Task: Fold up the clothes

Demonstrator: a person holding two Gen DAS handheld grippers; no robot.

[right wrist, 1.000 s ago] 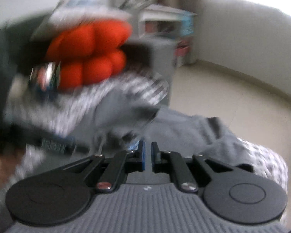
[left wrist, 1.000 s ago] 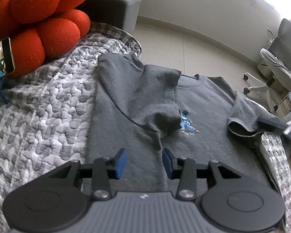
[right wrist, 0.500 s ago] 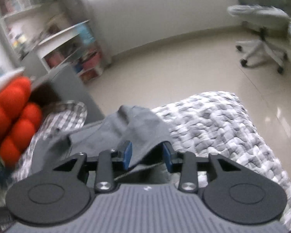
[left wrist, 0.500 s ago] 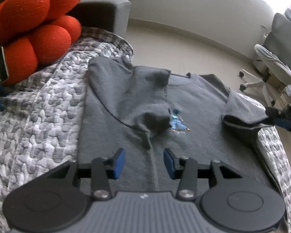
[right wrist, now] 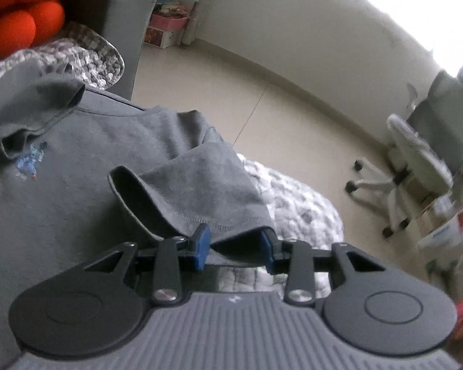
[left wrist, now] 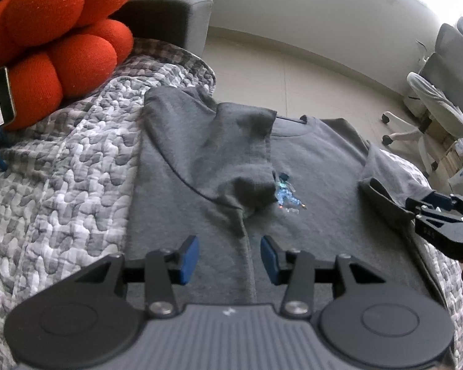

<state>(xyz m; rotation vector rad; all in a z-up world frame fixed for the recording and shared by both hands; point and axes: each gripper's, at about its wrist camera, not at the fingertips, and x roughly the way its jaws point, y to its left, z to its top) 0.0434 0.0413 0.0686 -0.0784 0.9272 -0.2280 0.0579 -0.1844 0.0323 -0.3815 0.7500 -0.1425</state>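
While the grey T-shirt (left wrist: 308, 215) lies flat on the quilted bed (left wrist: 61, 200), our left gripper (left wrist: 230, 254) hovers released above it. Our right gripper (right wrist: 235, 248), fingers just parted, straddles the sleeve hem (right wrist: 219, 222) ungrasped; closing shallowly could slip off it.

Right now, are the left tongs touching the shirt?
Apart. In the left wrist view the left tongs hang open above the shirt, blue pads spread wide with no cloth between them; the shirt lies flat on the quilt below.
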